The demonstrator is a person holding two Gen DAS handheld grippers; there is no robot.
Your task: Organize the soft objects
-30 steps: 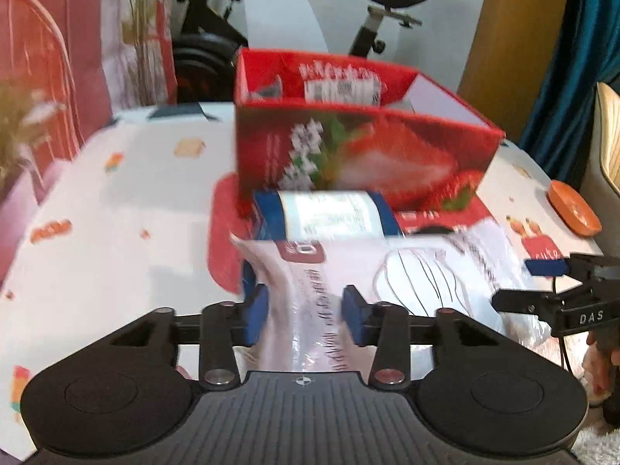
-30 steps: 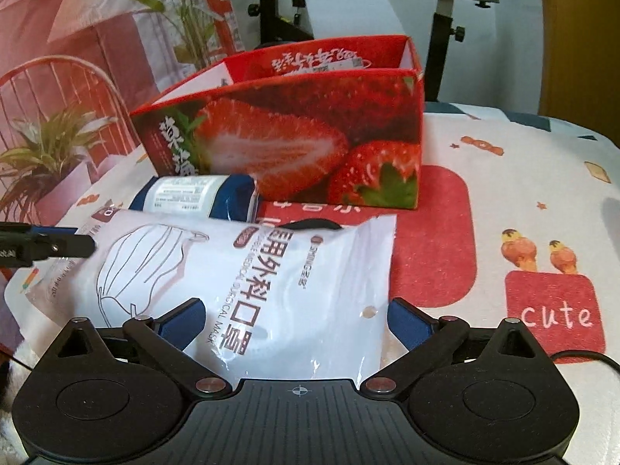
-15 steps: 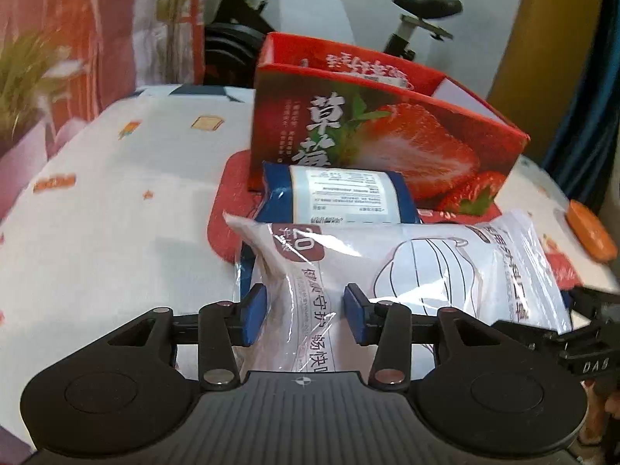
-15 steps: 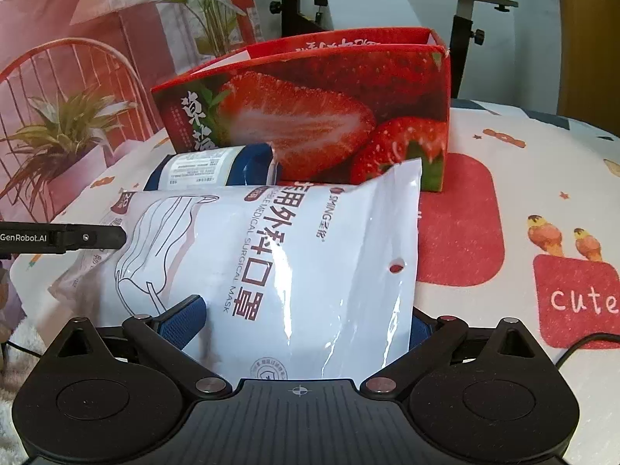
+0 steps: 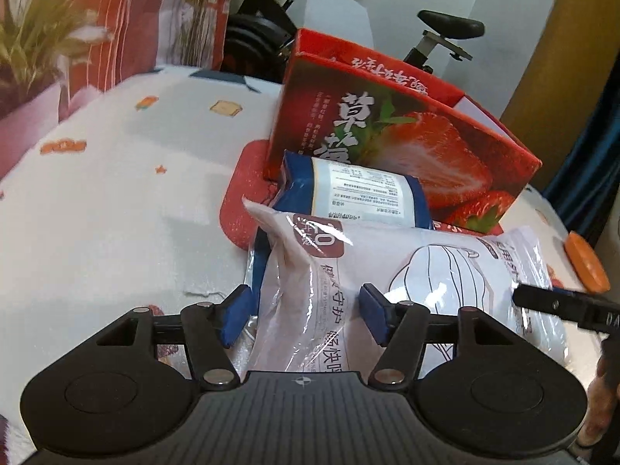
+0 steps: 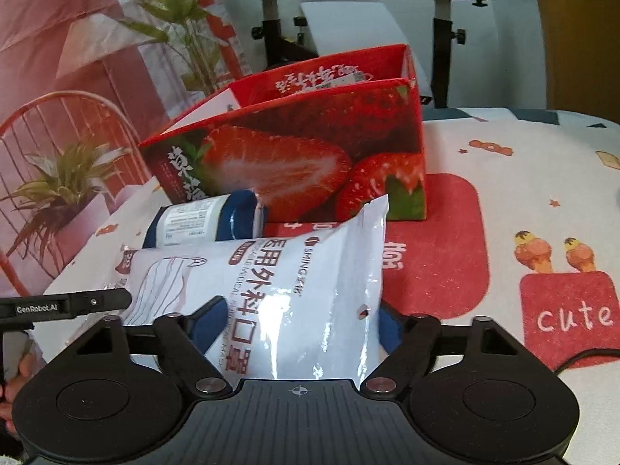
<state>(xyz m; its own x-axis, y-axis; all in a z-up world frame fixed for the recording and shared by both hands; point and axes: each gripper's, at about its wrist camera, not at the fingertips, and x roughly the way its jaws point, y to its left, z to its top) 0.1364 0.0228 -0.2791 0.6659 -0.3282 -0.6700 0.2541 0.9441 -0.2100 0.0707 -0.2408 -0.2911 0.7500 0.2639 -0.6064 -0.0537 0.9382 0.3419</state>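
Observation:
A white pack of surgical masks (image 5: 407,267) is held between both grippers, lifted off the table. My left gripper (image 5: 304,316) is shut on its left end. My right gripper (image 6: 298,323) is shut on its right end (image 6: 302,290). A blue and white soft pack (image 5: 356,192) lies just behind it, against the open red strawberry box (image 5: 407,143). The box also shows in the right wrist view (image 6: 294,159), with another pack (image 6: 341,79) inside it.
A white tablecloth with red patches (image 6: 503,209) covers the table. An orange dish (image 5: 585,263) sits at the right edge. A potted plant (image 6: 62,186) and a red chair (image 6: 58,116) stand at the left. An exercise bike (image 5: 434,38) stands behind the table.
The mask pack has risen off the table at both ends and now tilts up in front of the box. Both grippers have moved up and closer to the box.

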